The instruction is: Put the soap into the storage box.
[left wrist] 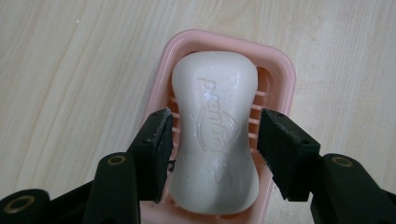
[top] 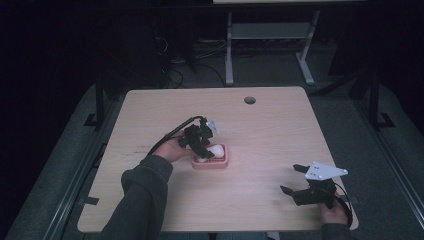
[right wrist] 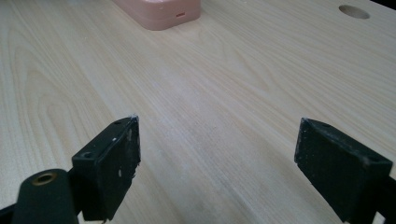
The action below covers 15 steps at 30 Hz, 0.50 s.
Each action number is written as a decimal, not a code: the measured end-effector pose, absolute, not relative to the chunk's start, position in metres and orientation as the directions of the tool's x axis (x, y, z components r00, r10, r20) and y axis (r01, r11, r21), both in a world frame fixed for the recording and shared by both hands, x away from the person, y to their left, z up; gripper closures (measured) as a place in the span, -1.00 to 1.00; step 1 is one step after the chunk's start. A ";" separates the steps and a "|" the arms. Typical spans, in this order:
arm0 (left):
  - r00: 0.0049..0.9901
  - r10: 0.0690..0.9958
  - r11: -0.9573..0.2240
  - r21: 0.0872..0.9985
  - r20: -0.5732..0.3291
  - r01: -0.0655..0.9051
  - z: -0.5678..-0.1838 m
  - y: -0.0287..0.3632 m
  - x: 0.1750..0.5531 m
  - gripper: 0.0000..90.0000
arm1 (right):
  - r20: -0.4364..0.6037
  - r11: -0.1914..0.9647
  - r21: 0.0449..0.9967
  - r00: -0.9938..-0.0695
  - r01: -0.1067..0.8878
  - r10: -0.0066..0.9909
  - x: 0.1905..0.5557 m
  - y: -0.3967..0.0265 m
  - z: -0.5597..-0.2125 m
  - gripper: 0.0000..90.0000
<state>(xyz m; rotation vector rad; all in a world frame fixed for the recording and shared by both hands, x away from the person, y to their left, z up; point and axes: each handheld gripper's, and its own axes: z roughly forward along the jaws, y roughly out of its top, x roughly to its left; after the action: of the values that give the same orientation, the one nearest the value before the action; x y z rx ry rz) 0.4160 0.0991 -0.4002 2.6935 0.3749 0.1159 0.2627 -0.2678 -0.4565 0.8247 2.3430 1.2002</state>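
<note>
On the left half of the desk [top: 150, 115], the left tongs [top: 206, 150] hang over a pink soap dish [top: 223, 161], tips pointing down into it. A white bar of soap [left wrist: 215, 135] lies flat in that dish, resting on its ribs and running along its length. In the left gripper view the jaws stand on either side of the bar's narrow waist, with a sliver of gap between each pad and the soap, so they are slightly apart and grip nothing. Judging by that, the soap is already set down in the dish and let go, and the placing looks done; what seems left is to lift the left tongs clear without nudging the bar. Farther right, near the front corner of the desk, the right tongs [top: 295, 179] rest low in the person's hand, well apart from the dish. Their jaws are spread wide and empty, with bare wood between them in the right gripper view and the dish far ahead.
</note>
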 end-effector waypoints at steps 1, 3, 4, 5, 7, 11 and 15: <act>0.960 0.278 -0.877 0.414 0.025 0.243 -0.400 0.099 0.416 -0.01 | -0.067 0.464 0.823 -0.756 0.327 0.651 0.263 -0.268 -0.457 -0.70; 0.960 0.278 -0.877 0.415 0.030 0.241 -0.398 0.103 0.414 -0.01 | -0.068 0.466 0.822 -0.756 0.327 0.651 0.263 -0.268 -0.457 -0.70; 0.957 0.288 -0.871 0.423 0.029 0.249 -0.397 0.106 0.412 -0.05 | -0.066 0.467 0.820 -0.755 0.331 0.652 0.263 -0.267 -0.457 -0.70; 0.957 0.288 -0.871 0.423 0.029 0.249 -0.397 0.106 0.412 -0.05 | -0.066 0.467 0.820 -0.755 0.331 0.652 0.263 -0.267 -0.457 -0.70; 0.953 0.301 -0.859 0.439 0.017 0.264 -0.393 0.113 0.411 -0.05 | -0.064 0.463 0.821 -0.753 0.334 0.655 0.263 -0.267 -0.457 -0.70; 0.953 0.301 -0.862 0.435 0.031 0.258 -0.390 0.116 0.408 -0.06 | -0.064 0.462 0.822 -0.751 0.333 0.657 0.263 -0.267 -0.457 -0.70; 0.954 0.298 -0.861 0.442 0.042 0.250 -0.385 0.119 0.403 -0.06 | -0.063 0.462 0.821 -0.751 0.335 0.658 0.262 -0.266 -0.457 -0.70</act>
<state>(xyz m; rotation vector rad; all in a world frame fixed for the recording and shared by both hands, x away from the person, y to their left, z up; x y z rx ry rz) 0.4027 0.1186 -0.3852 2.6619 0.3935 0.1505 0.2623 -0.2664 -0.4566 0.8371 2.3432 1.1937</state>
